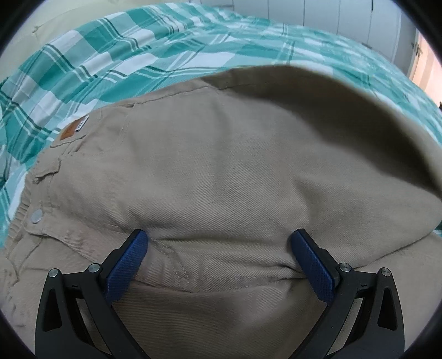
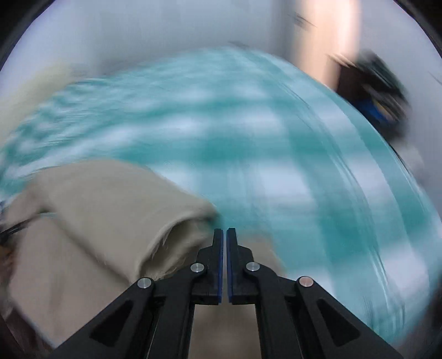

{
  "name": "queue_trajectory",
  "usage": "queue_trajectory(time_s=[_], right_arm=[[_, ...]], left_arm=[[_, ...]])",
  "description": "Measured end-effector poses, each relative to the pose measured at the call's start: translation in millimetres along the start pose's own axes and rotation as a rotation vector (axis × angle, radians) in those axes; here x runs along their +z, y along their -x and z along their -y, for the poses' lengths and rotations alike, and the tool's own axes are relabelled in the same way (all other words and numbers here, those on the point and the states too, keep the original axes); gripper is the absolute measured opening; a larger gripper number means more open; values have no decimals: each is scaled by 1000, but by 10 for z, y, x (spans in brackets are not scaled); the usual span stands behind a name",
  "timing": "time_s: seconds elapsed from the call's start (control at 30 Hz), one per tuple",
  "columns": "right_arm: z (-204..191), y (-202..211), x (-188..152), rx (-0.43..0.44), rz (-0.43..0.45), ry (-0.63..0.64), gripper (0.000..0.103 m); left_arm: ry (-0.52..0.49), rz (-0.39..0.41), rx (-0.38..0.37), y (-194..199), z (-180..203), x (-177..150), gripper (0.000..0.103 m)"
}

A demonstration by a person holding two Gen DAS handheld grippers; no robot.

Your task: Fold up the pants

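Green-and-white checked bedsheet (image 1: 116,55) fills the background, white cupboards (image 1: 331,16) behind it. Beige pants (image 1: 221,165) lie folded over on the sheet, brown label (image 1: 67,133) and snap button (image 1: 36,216) at the left. Left gripper (image 1: 219,243) spread wide, blue pads (image 1: 129,265) pressing into the fabric. Right gripper (image 2: 224,234) pinched nearly closed, nothing between the pads, just beside the pants' folded edge (image 2: 165,229); that view is blurred.
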State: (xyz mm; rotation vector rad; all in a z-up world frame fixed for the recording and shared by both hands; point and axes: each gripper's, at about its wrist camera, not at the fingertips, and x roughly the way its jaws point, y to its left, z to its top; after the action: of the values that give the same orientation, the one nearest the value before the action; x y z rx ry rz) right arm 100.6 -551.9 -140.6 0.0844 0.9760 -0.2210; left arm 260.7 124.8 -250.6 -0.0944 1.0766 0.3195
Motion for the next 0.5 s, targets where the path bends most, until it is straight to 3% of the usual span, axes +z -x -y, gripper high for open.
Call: queue_trajectory(time_s=[0.03,0.1,0.17,0.2,0.23,0.37,0.5], right_arm=[[156,-59,-116,-50,-42,-66,7],[309,37,-246,-83,-34,-160,8],[281,225,-297,-69,11,-176,33],[231,301,-313,-64,34,-166,60],[132,406,-329,-57,68,-149,71],[-512,704,-437,51,144,-47,71],[-1184,729,-701,188,160,13,70]], left_arm=[[2,-21,11,32,-7,11,103],[26,-65,18,160,-47,-9,102],[51,-99,-42,369,-116,-132,102],[54,-100,-73,449,-133,-206,102],[54,-95,-106,558,-148,-308,102],[25,-41,-168,957,-134,-796,102],[-24,-17,-165,1032,-60,-1214,102]])
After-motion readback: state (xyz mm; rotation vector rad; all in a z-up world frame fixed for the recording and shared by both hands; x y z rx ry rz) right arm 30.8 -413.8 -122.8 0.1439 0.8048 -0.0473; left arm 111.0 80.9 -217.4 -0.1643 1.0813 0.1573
